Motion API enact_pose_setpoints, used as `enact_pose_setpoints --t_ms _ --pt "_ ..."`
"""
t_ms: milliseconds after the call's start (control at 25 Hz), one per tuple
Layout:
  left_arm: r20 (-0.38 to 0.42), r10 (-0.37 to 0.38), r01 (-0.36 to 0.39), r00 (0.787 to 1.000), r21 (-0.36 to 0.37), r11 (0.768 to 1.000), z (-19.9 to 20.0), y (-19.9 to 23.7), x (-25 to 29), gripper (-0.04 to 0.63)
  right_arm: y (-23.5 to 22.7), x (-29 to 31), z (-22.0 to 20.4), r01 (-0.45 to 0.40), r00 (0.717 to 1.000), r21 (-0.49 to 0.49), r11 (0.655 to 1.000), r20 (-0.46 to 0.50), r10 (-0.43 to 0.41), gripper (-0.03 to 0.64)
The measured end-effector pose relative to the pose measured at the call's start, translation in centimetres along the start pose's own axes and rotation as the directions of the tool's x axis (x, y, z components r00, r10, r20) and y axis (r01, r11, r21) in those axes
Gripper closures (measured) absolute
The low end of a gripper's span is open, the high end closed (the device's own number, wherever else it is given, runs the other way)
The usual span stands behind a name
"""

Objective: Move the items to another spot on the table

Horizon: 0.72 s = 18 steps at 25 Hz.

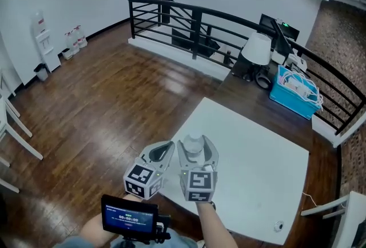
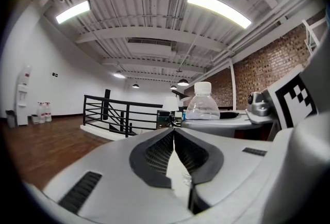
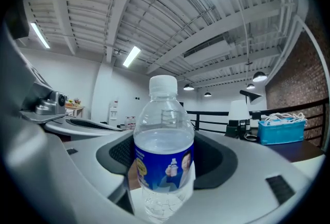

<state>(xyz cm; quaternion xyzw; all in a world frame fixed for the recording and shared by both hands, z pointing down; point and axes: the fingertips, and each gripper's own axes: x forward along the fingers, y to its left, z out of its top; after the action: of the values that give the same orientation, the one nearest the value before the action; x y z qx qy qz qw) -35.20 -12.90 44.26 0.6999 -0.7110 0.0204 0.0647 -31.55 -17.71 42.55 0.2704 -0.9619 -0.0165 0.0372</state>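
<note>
A clear water bottle (image 1: 194,142) with a white cap and a blue label stands upright between the jaws of my right gripper (image 1: 195,148), above the near left part of the white table (image 1: 257,155). In the right gripper view the bottle (image 3: 164,138) fills the middle, and the right gripper (image 3: 167,155) is shut on its body, with the dark pads on either side. I cannot tell if the bottle's base touches the table. My left gripper (image 1: 163,151) hovers just left of it, shut and empty. The left gripper (image 2: 174,134) has its pads together, with the bottle (image 2: 203,103) beyond it to the right.
A small round object (image 1: 278,225) lies near the table's front right corner. Behind the table stand a dark desk with a white lamp (image 1: 257,48), a monitor and a blue basket (image 1: 294,90), along a black railing (image 1: 189,18). White chairs (image 1: 343,212) flank the area.
</note>
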Motion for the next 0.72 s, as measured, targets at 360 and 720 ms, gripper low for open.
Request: enact_pose_setpoints --t_ms 360,720 --pt "-0.011 0.03 -0.03 0.999 -0.007 1.0 -1.7 5.8 -0.8 0.584 3.8 4.5 -1.4 -0.032 0.999 0.034 0.999 0.021 0.032 0.319" --pt "-0.045 0.05 -0.051 0.998 -0.026 0.998 -3.5 8.8 -1.1 0.584 5.6 7.1 -4.4 -0.045 0.999 0.039 0.998 -0.001 0.045 0.319"
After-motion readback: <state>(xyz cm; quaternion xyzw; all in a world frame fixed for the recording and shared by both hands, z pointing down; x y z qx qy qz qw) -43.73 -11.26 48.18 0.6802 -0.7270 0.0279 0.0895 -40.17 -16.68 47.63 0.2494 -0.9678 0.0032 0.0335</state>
